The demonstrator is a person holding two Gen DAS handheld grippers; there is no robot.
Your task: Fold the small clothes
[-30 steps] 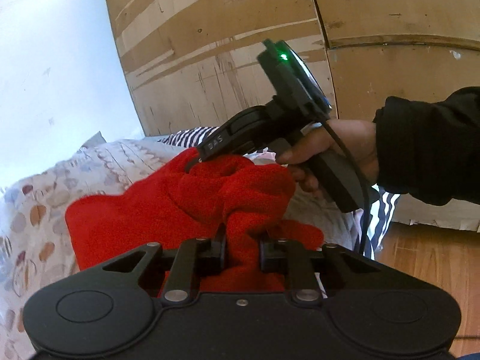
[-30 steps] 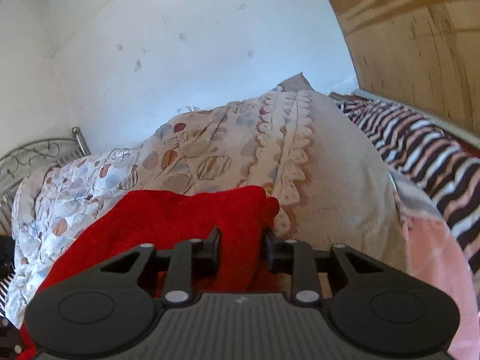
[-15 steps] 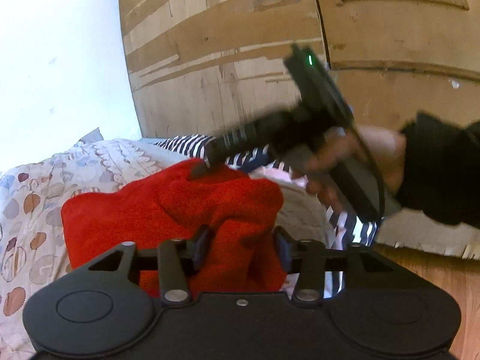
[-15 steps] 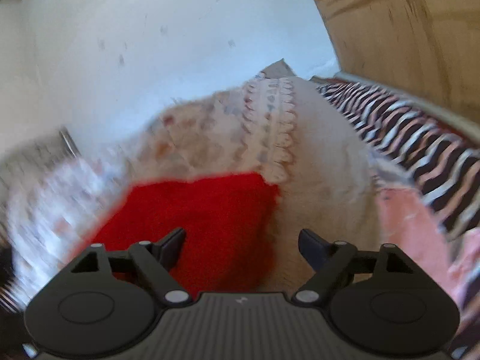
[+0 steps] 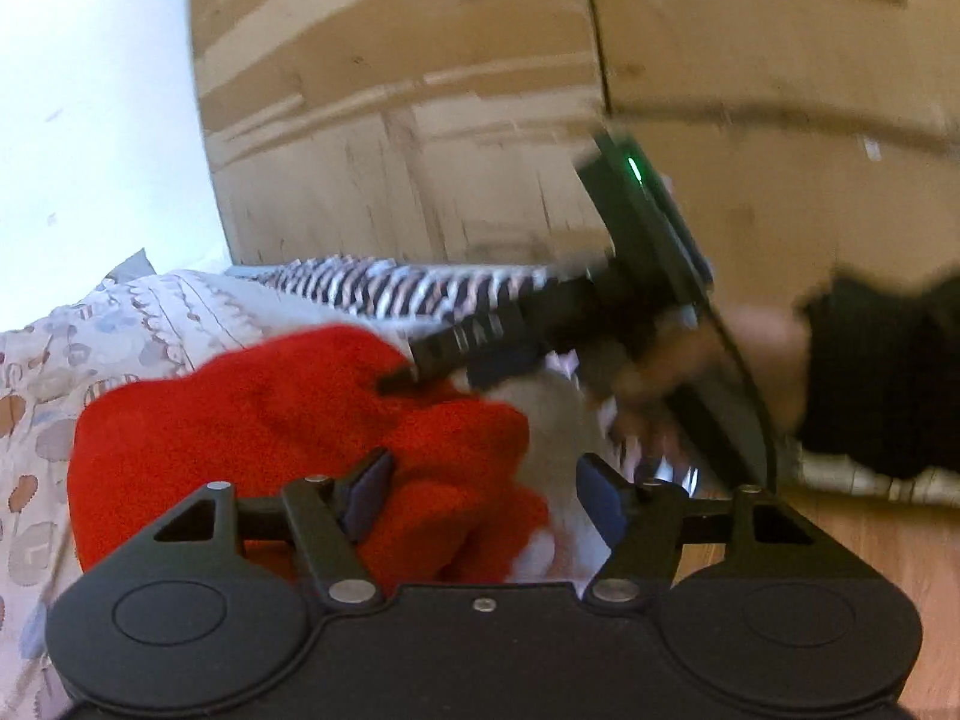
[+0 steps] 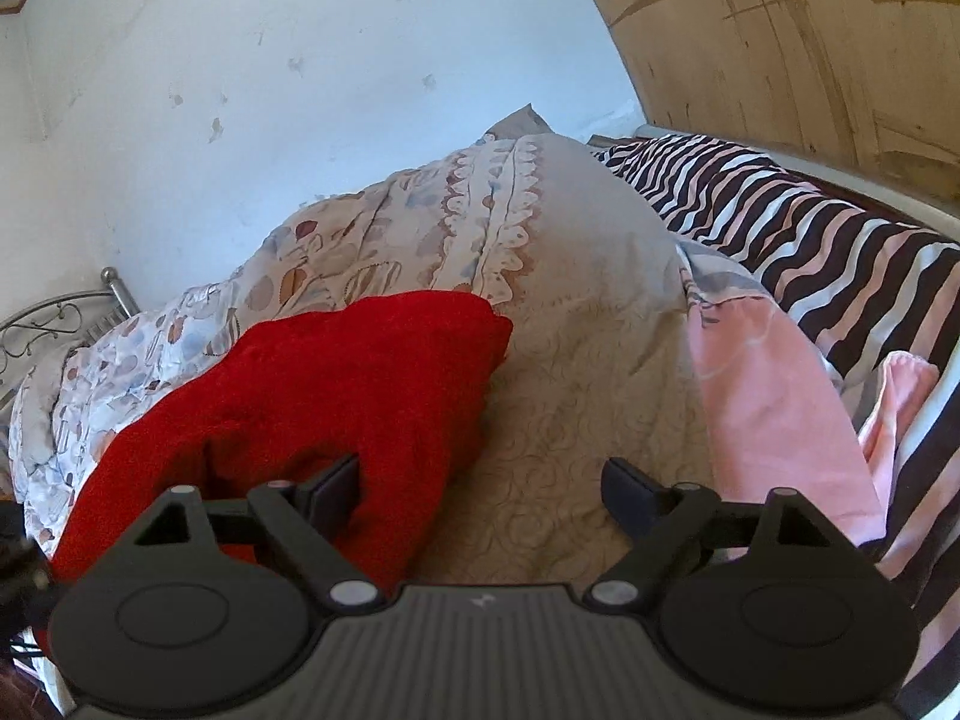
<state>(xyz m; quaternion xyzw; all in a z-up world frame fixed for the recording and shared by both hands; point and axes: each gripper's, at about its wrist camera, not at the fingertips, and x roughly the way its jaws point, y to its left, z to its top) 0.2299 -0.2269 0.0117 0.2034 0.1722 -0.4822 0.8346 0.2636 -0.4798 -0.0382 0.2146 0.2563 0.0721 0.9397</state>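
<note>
Both the left claw and right claw, clamped on the red cloth a second ago, now gape empty, leaving it folded on the bed at lower left.

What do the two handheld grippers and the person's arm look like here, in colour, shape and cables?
Both grippers are matte black, with two round discs on a wide base and thin linkage bars ending in flat dark pads. The left gripper has a smooth base; the right gripper has a ribbed one. Seen from the side, the right unit carries a green light and a black cable. The hand has a black sleeve.
</note>
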